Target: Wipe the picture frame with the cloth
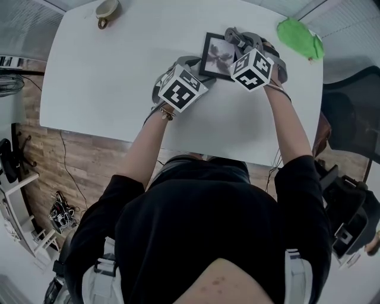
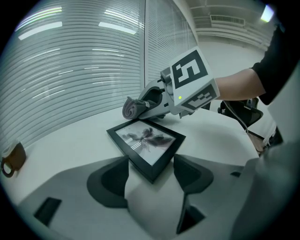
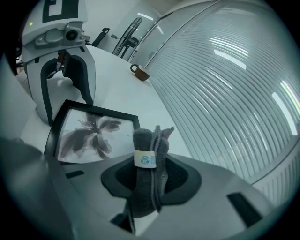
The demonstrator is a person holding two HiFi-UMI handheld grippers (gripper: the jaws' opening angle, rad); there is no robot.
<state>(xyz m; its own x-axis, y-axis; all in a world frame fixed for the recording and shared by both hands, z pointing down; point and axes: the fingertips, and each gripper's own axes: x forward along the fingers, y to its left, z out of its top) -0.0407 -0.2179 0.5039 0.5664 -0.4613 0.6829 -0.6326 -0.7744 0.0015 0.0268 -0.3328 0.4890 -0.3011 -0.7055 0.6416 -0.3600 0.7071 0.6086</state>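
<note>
A black picture frame (image 1: 215, 54) with a flower print lies on the white table (image 1: 113, 77). My left gripper (image 1: 196, 66) has its jaws closed against the two edges of the frame's near corner (image 2: 149, 174), holding it. My right gripper (image 1: 240, 43) is shut on a rolled grey cloth (image 3: 149, 159) with a small label. The cloth (image 2: 132, 108) hangs at the frame's far edge; whether it touches the glass I cannot tell. In the right gripper view the left gripper (image 3: 68, 101) straddles the frame (image 3: 89, 133) at its far corner.
A brown mug (image 1: 107, 9) stands at the table's far left corner. A green object (image 1: 300, 37) lies at the far right, close to the right gripper. Window blinds (image 2: 70, 70) run behind the table. A dark chair (image 1: 350, 113) stands beside the table's right edge.
</note>
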